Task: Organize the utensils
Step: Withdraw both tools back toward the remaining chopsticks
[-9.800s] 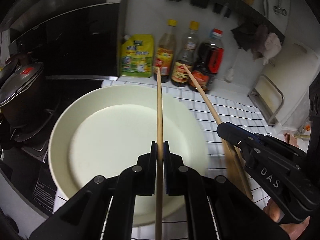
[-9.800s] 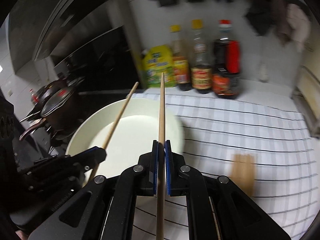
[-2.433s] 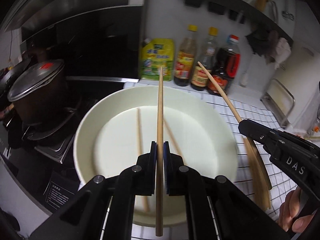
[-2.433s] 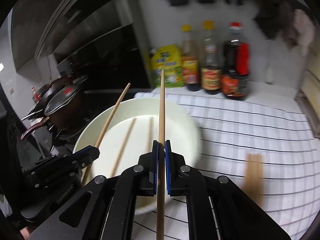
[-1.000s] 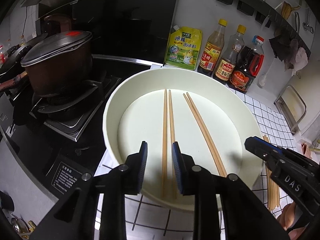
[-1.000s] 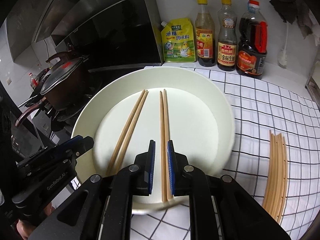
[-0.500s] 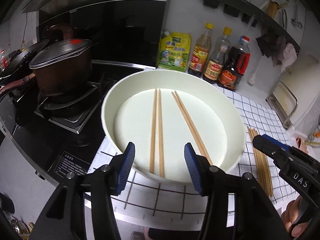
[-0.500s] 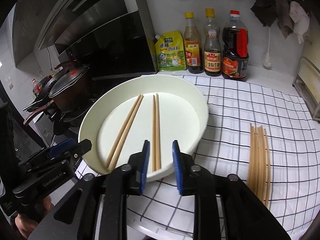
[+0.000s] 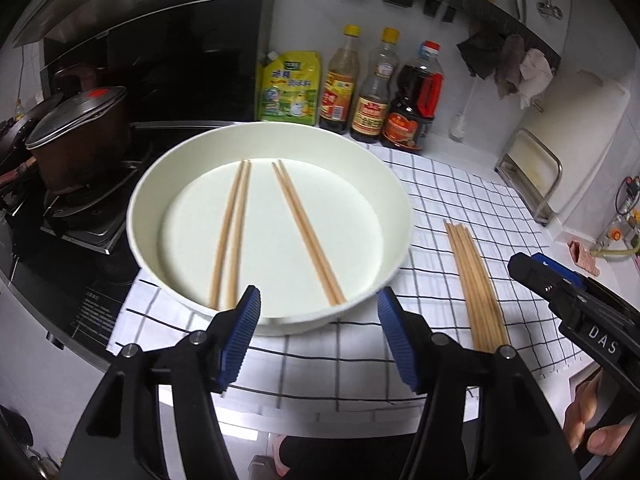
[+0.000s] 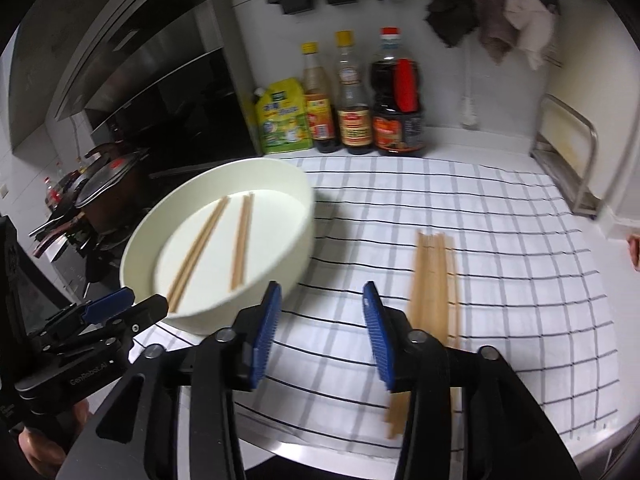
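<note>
A wide white bowl (image 9: 400, 216) stands on a checked cloth and holds two pairs of wooden chopsticks, one pair on the left (image 9: 230, 232) and one on the right (image 9: 306, 232). It also shows in the right wrist view (image 10: 298, 236). A bundle of several loose chopsticks (image 9: 476, 284) lies on the cloth right of the bowl, and shows in the right wrist view (image 10: 432, 276). My left gripper (image 9: 320, 336) is open and empty just in front of the bowl's near rim. My right gripper (image 10: 320, 334) is open and empty, above the cloth between bowl and bundle.
Three sauce bottles (image 9: 376, 88) and a yellow pouch (image 9: 290, 88) stand against the back wall. A lidded pot (image 9: 76, 128) sits on the stove at the left. A metal rack (image 9: 532, 168) stands at the right. The counter's front edge is close below the grippers.
Both grippers have opened wider and pulled back from the bowl. The right gripper has swung to the right, toward the loose bundle. The chopsticks let go earlier lie in the bowl.
</note>
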